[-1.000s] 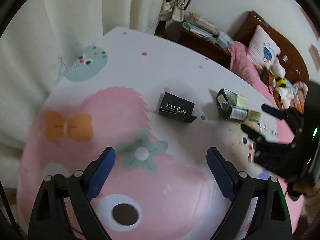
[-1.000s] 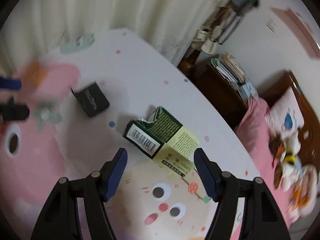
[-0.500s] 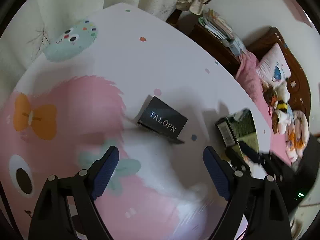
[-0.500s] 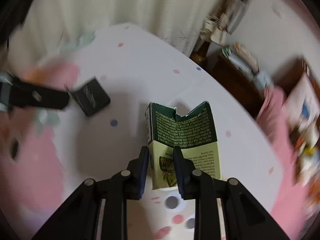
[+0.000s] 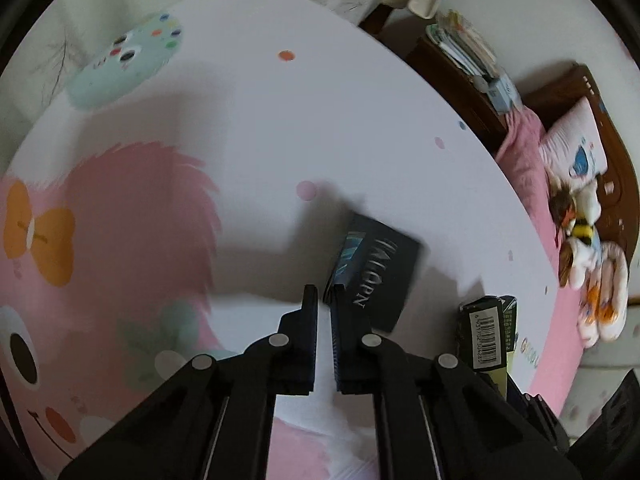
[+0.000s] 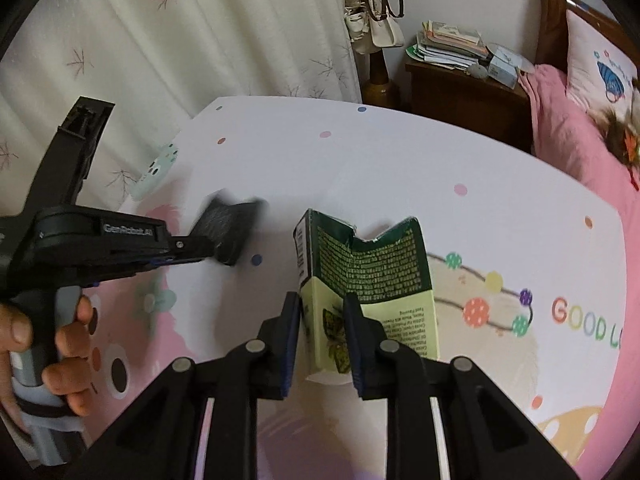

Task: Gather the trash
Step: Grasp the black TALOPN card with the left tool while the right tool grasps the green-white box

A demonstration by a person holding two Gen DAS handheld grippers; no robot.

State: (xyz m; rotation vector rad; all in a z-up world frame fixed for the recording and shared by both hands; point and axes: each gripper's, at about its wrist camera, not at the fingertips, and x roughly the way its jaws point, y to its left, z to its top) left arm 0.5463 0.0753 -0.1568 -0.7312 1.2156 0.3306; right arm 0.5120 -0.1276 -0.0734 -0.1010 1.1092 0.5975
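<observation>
Green carton, top torn open, upright on the cartoon-print surface, clamped at its lower left corner by right tool; jaws just narrowed onto it. Black TALOPN box to its left, tilted, motion-blurred, left edge pinched in left tool, jaws just snapped nearly together on it. A hand grips that tool's handle. Curtain behind, nightstand and pink bed beyond the surface's far right edge.
</observation>
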